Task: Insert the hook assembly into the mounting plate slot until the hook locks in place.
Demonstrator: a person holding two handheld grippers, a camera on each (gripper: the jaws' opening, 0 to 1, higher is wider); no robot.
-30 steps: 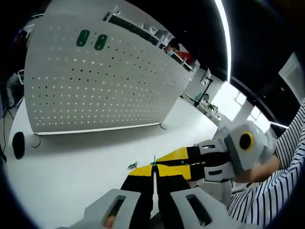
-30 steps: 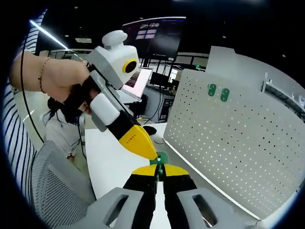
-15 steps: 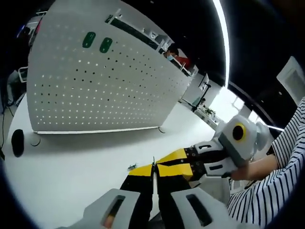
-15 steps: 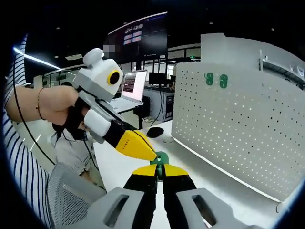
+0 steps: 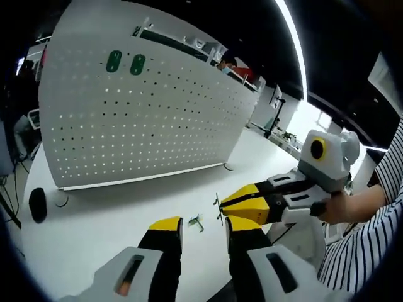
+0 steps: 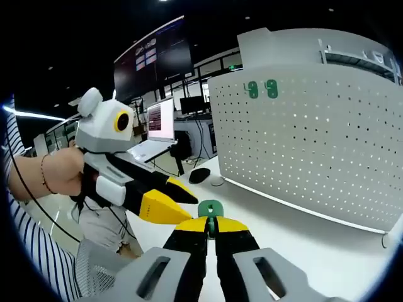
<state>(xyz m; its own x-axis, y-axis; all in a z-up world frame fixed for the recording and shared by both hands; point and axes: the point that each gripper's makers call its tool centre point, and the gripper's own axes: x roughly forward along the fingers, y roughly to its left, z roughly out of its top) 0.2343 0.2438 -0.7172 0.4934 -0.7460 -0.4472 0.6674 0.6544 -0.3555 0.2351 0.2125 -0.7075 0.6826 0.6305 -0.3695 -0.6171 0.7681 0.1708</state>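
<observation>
Left tool: jaws apart, nothing between them.
Right tool: clenched on the green hook assembly, held above the white desk.
Small green part: on the desk, near the pegboard.

We count one white pegboard standing on one white table. Two green plates sit side by side near the pegboard's top edge. One green hook piece is pinched in the right gripper; one small green part lies on the table in front of the pegboard. One dark mouse rests off the pegboard's end. We hold two grippers, counting the left gripper.
</observation>
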